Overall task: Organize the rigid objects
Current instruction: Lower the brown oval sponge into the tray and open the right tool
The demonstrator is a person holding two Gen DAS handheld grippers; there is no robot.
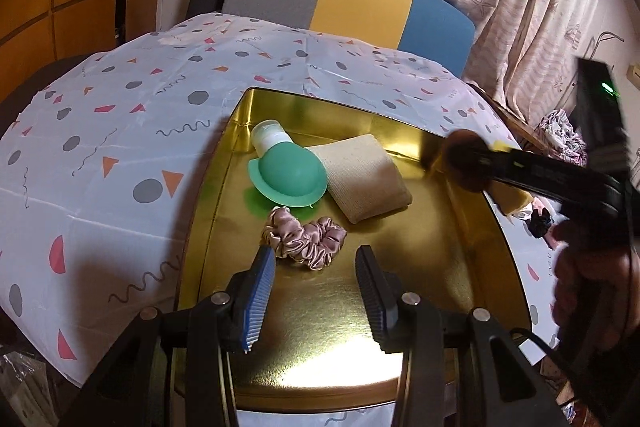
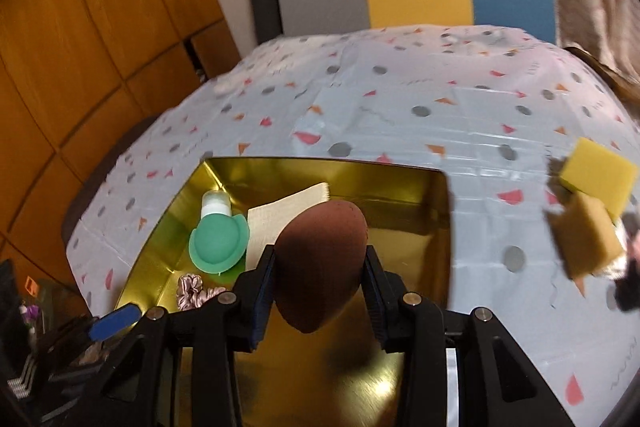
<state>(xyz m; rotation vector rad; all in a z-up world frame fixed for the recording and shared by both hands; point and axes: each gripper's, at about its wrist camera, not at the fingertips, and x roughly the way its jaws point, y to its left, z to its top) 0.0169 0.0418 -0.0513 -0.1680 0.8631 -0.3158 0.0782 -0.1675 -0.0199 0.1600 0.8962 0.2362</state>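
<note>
A gold tray [image 1: 460, 239] lies on the surface [image 1: 100, 131] under a patterned cloth; at its left end a green bottle [image 1: 286, 171] lies on its side, white cap toward the far wall; just right of it a beige pad [image 1: 360, 179] leans against the bottle; a pink scrunchie [image 1: 304, 239] lies in front of both. The left claw [image 1: 316, 269] hovers over the tray's near part, jaws apart with nothing between them, the scrunchie just beyond its left finger. The right claw [image 2: 320, 269] is clamped on a brown egg-shaped sponge [image 2: 320, 259], held above the tray; on the cloth well to the right lie a yellow sponge [image 2: 598, 175] and a tan sponge [image 2: 586, 239], touching.
</note>
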